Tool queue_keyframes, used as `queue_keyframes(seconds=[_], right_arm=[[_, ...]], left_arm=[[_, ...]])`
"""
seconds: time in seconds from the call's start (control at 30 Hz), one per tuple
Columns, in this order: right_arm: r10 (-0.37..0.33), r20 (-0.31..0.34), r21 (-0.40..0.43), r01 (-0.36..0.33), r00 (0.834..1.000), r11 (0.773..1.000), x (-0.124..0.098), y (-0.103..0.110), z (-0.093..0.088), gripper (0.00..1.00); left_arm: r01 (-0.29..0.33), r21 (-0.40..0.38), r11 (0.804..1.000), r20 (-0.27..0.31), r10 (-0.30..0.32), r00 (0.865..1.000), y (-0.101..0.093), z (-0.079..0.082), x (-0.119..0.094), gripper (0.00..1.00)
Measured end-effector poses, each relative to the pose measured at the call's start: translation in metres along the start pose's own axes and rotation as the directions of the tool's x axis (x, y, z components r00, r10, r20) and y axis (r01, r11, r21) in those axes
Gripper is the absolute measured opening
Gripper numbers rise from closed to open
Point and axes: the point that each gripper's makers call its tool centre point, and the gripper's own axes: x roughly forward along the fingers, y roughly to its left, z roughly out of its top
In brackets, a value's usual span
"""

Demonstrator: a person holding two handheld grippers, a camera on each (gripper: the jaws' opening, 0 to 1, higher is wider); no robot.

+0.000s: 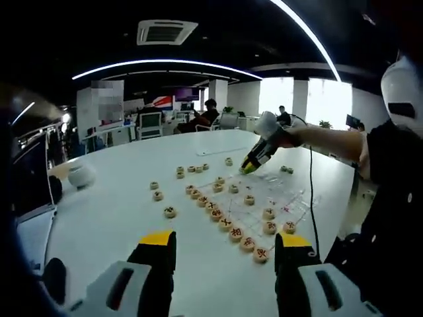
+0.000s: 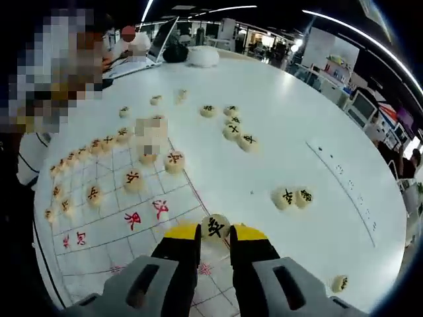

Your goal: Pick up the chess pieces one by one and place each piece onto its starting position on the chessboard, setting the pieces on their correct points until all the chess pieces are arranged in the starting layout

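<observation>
Right gripper [image 2: 215, 238] apparently clamping chess piece [image 2: 215, 226] above chessboard [image 2: 119, 231]

Ahead of me stretches a large white round table [image 1: 119, 198]. At about ten o'clock on it in my left gripper view sits a white rounded speaker-like object [image 1: 81, 176]. Past the table's far edge, toward twelve o'clock, a person sits in an office chair [image 1: 206, 116] among desks with monitors [image 1: 151, 122]. A square ceiling vent [image 1: 165, 31] hangs overhead beside curved light strips [image 1: 165, 64]. In my right gripper view, an open laptop [image 2: 149, 49] rests at eleven o'clock, a white rounded object [image 2: 201, 57] just beside it.
</observation>
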Motion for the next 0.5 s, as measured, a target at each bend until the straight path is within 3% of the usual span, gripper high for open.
queue_keyframes(seconds=[0.27,0.33,0.4,0.5], right_arm=[[0.010,0.013,0.020,-0.010,1.000,1.000,-0.001,0.001,0.000,0.20],[0.010,0.023,0.028,-0.011,1.000,1.000,-0.002,0.001,0.000,0.25],[0.010,0.041,0.047,-0.012,0.999,0.999,-0.005,0.000,0.002,0.34],[-0.010,0.104,0.083,0.001,0.994,0.997,-0.024,-0.005,0.007,0.32]], left_arm=[[-0.001,-0.011,1.000,-0.002,0.001,1.000,0.003,-0.001,0.002,0.61],[0.000,-0.011,1.000,-0.002,0.000,1.000,0.003,-0.001,0.002,0.61],[0.000,-0.012,1.000,-0.001,0.000,1.000,0.003,0.000,0.002,0.61],[0.002,-0.013,1.000,0.001,-0.002,1.000,0.003,0.001,0.003,0.61]])
